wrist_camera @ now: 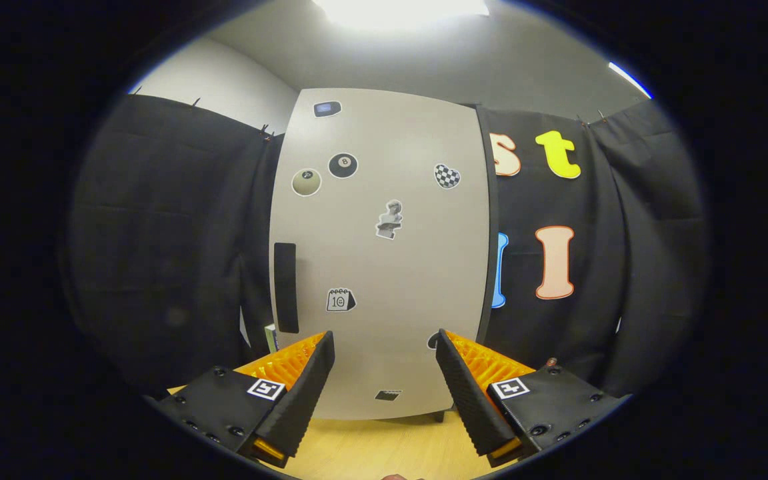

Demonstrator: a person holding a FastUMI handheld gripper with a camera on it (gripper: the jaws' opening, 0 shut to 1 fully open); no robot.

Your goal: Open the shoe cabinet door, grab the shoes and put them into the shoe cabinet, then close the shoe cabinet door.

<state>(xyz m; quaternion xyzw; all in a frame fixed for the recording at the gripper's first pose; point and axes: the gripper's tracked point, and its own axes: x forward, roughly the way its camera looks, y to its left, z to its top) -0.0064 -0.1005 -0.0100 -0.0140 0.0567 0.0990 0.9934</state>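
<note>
Shoe cabinet door (384, 267): pale grey-beige, plain matte, closed. Handle (285, 287) on it: solid black vertical strip. Stickers on the door: black eight-ball (343, 165) with a white rim; cream-olive ball (306, 182), also white-rimmed; black-and-white checkered heart (447, 176); grey stone-toned bust (390, 219); black-and-white calendar page (341, 300); small dark blue-grey oval (327, 108) near the top; small black patch (388, 395) near the bottom. Booth wall cloth (171, 233): black, creased. Floor (384, 447): light yellow wood tone. Ceiling (424, 53): grey with a bright white light. Gripper (384, 353), fingers spread apart, carries black-and-white square markers (265, 389).
</note>
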